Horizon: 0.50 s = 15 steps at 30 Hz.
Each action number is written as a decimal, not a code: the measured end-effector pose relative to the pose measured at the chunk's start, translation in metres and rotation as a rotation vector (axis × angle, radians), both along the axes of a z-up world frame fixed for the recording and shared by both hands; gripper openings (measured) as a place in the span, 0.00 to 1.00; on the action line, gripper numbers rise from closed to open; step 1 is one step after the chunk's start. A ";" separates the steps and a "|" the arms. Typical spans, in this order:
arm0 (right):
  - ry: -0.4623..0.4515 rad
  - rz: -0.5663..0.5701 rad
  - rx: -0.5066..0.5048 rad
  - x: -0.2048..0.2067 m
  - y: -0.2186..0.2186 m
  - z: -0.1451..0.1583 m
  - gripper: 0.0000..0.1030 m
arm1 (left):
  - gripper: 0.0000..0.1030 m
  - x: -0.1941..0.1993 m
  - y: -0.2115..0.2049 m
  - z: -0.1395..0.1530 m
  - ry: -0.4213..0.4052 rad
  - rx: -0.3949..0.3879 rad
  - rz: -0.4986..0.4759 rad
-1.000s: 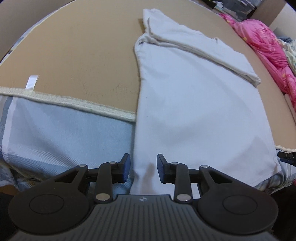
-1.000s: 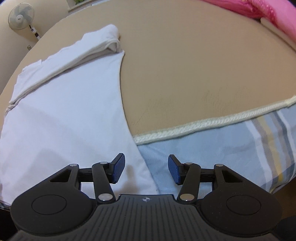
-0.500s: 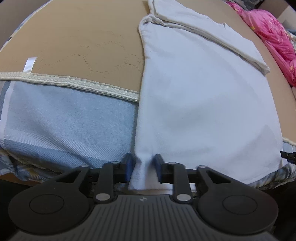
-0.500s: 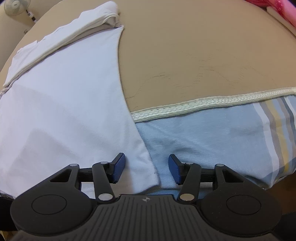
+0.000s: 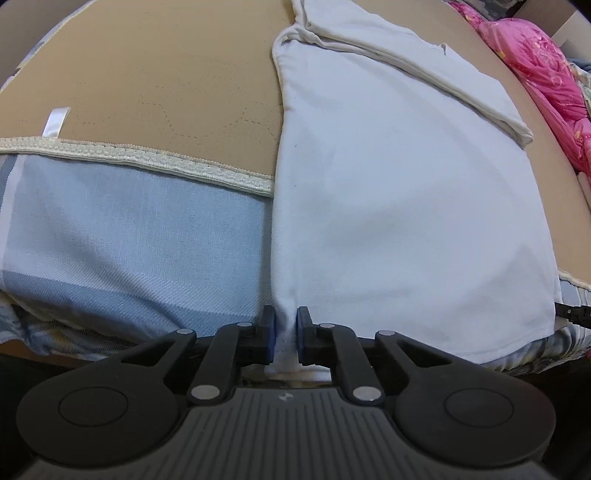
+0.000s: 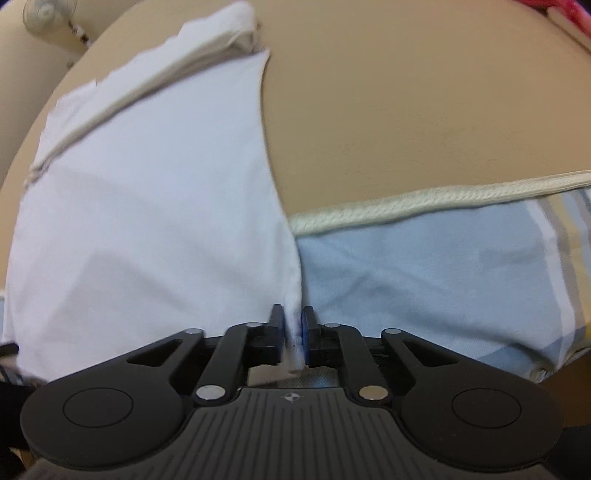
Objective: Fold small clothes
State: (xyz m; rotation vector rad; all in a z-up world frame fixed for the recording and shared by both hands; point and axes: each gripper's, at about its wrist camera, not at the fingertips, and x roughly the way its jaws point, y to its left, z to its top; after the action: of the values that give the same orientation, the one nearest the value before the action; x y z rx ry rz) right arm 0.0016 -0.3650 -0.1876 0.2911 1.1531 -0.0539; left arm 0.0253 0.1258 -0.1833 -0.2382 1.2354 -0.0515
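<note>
A white garment [image 5: 388,184] lies flat on a tan bed cover, its far end folded over into a band [image 5: 424,66]. The near hem hangs over the bed's front edge. My left gripper [image 5: 282,325] is closing, and its pads pinch the near left corner of the hem. In the right wrist view the same white garment [image 6: 147,184] spreads to the left. There my right gripper [image 6: 293,321] is closing too, with the near right corner of the hem bunched between its blue pads.
The tan cover [image 5: 166,74] ends in a cream braided trim [image 5: 184,168]. Below the trim hangs a light blue striped sheet [image 5: 129,240]. A pink quilt [image 5: 535,55] lies at the far right of the bed. A fan [image 6: 44,14] stands beyond the far left corner.
Both grippers came down onto the near hem and their jaws closed on it, the left one first. The cloth now bunches between each pair of pads.
</note>
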 end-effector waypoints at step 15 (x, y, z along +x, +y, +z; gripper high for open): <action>-0.016 0.015 -0.013 -0.002 0.004 0.000 0.09 | 0.10 -0.002 0.001 0.001 -0.015 -0.021 -0.009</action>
State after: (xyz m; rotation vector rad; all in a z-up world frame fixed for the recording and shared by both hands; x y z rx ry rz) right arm 0.0000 -0.3607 -0.1877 0.2705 1.1381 -0.0461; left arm 0.0237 0.1272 -0.1822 -0.2499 1.2220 -0.0737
